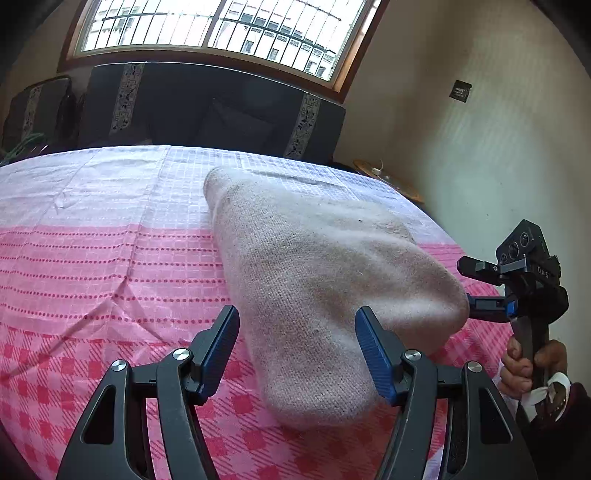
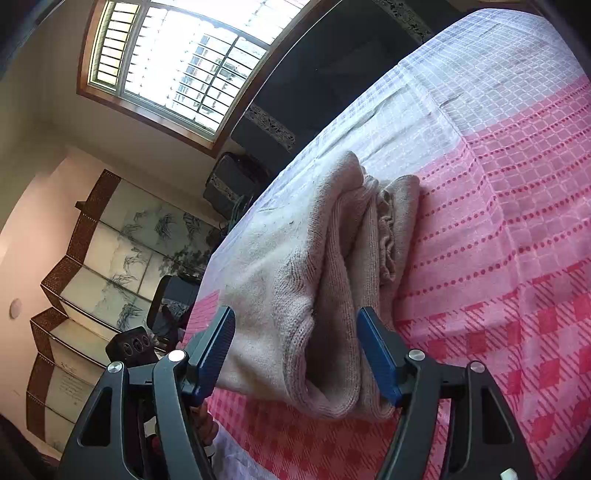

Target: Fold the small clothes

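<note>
A beige knitted garment lies folded into a thick bundle on the pink checked cloth. In the left wrist view my left gripper hangs open over its near end, and neither blue pad presses the knit. At the bundle's right end is my right gripper, held by a hand. In the right wrist view the garment shows stacked folds and a ribbed edge. My right gripper stands open there, with the folded end between its fingers and not pinched.
The cloth covers a bed or table whose edge runs along the left in the right wrist view. A dark sofa stands behind under a window. A folding screen and a wall flank it.
</note>
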### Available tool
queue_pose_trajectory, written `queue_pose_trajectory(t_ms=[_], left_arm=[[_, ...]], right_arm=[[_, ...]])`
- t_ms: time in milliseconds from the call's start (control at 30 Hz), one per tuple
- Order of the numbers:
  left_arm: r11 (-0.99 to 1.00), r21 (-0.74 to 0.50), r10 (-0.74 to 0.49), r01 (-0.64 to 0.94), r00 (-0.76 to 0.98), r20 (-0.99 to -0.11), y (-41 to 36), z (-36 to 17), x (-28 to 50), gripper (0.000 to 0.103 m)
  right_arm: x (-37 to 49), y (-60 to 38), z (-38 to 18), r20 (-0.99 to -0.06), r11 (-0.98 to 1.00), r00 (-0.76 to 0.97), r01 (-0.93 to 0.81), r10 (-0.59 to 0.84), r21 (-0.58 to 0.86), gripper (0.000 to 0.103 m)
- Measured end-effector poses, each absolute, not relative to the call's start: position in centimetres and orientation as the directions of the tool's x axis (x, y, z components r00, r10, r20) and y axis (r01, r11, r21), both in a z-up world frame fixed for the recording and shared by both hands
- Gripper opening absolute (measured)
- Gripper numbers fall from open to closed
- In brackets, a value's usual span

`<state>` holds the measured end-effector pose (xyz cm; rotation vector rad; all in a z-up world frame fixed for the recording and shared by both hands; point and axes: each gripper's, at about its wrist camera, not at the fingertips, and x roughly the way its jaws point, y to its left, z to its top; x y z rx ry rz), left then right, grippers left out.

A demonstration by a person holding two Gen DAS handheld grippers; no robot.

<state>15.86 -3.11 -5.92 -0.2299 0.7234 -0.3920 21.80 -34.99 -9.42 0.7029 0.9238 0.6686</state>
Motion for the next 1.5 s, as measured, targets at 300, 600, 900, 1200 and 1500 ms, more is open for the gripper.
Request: queue_pose_trajectory(t_ms=[300, 600, 900, 1200, 1500], left_arm=[[0.908, -0.323, -0.417, 0.267, 0.654, -0.631, -3.8, -6.5, 15.6, 0.065], [0.909, -0.291, -0.418, 0.299, 0.651, -0.634, -4.9, -6.0, 15.3, 0.065], [0.903, -0.319, -0.429, 0.288, 0.64, -0.637, -4.5, -6.6, 15.6, 0.066], [0.893, -0.352, -0.448, 0.279, 0.602, -0.661, -4.3, -7.8, 16.0, 0.066], [0.912, -0.294, -0.41, 0.286, 0.665, -0.625, -4.7, -6.0, 14.6, 0.066]], right_arm=[[22.0, -35.7, -12.1, -0.515, 0.612, 0.422, -0.131, 0.746, 0.78, 0.009], [24.5, -35.4, -8.9, -0.428, 0.555, 0.436, -0.219, 0.791, 0.803, 0.047], [27.9, -32.2, -9.7, -0.534, 0.636, 0.392, -0.2, 0.749, 0.746, 0.024], [27.6, -32.5, -10.7, -0.599, 0.734, 0.455, -0.217, 0.659, 0.643, 0.01], [26.0, -33.1, -8.8, -0.555, 0.726, 0.509, -0.231, 0.658, 0.648, 0.021]])
